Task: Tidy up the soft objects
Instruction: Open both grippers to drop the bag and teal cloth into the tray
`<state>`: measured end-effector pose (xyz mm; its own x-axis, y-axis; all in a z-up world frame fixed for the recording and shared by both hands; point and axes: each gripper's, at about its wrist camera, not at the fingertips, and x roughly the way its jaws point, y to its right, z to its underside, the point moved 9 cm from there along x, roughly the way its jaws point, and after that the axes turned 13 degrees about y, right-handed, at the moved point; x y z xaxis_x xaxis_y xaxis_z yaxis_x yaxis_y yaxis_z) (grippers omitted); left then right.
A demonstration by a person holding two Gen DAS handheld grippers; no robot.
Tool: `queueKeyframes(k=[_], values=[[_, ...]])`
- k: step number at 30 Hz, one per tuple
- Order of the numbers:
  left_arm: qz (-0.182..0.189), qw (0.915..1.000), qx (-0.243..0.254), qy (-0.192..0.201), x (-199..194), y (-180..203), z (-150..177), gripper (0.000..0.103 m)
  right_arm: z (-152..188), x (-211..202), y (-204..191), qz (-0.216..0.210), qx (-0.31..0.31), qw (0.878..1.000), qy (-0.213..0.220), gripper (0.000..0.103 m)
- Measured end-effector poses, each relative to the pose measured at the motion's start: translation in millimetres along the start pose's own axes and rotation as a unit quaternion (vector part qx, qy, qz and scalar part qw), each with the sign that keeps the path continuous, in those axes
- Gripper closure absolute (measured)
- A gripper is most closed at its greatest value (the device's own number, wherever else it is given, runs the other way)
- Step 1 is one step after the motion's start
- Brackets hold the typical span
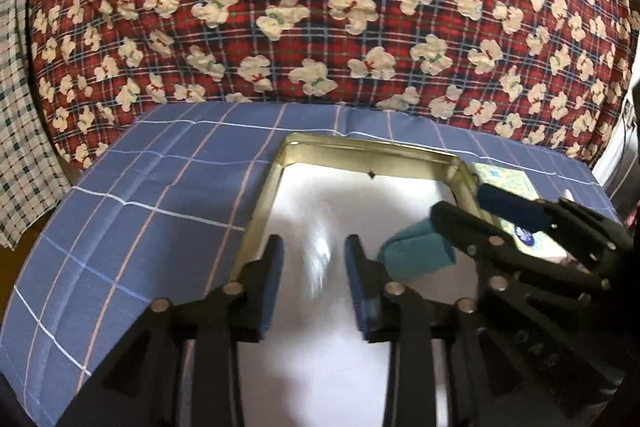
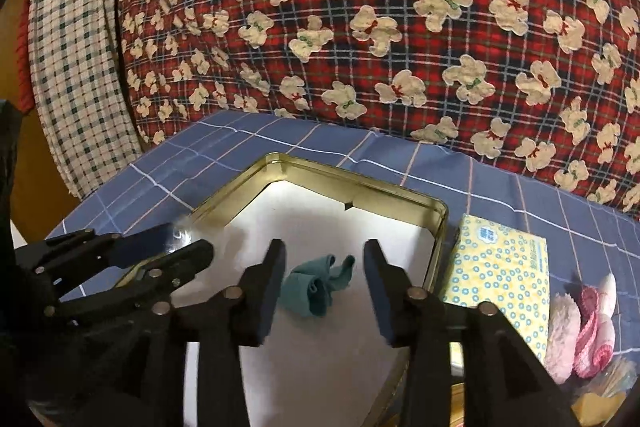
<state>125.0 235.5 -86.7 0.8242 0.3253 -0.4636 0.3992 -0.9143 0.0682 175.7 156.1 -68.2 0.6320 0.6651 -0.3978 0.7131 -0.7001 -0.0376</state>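
A red plaid quilt (image 2: 360,27) printed with white bears fills the far side. Nearer, a blue checked cloth (image 2: 280,139) covers the desk. On it sits a gold-rimmed tin (image 2: 438,227) holding a teal sock (image 2: 316,287), right of centre. A tissue pack (image 2: 500,267) lies right of the tin. Left hand-held gripper (image 1: 314,283) and right hand-held gripper (image 2: 325,283) are both released, over the tin.

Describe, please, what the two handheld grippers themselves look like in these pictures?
Both look alike. The left gripper and the right gripper are matte black plastic linkages joined by round silver pins. Each has two flat, tapering jaws faced with dark blue pads. Triangular cut-outs lighten the black arms. No cables, printed markings, sleeves or hands can be seen in either wrist view.
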Motion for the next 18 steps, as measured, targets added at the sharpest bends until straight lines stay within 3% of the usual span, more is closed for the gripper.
queueKeyframes(k=[5, 10, 14, 18], values=[[-0.020, 0.9995, -0.011, 0.020, -6.6, -14.2, -5.8, 0.034, -8.6, -10.6, 11.9, 0.021, 0.017, 0.999, 0.020, 0.031], [-0.022, 0.9988, 0.005, 0.043, -20.0, -2.0, -9.9, 0.027, -16.1, -26.6, 17.2, 0.010, 0.032, 0.999, 0.021, 0.030], [-0.020, 0.9969, 0.020, 0.074, -35.6, 14.7, -13.3, 0.005, -20.2, -43.2, 21.6, 0.004, 0.029, 0.999, 0.026, 0.030], [-0.006, 0.9954, 0.027, 0.092, -50.3, 32.2, -14.7, 0.005, -22.5, -63.4, 31.2, -0.005, 0.028, 0.999, 0.034, 0.030]])
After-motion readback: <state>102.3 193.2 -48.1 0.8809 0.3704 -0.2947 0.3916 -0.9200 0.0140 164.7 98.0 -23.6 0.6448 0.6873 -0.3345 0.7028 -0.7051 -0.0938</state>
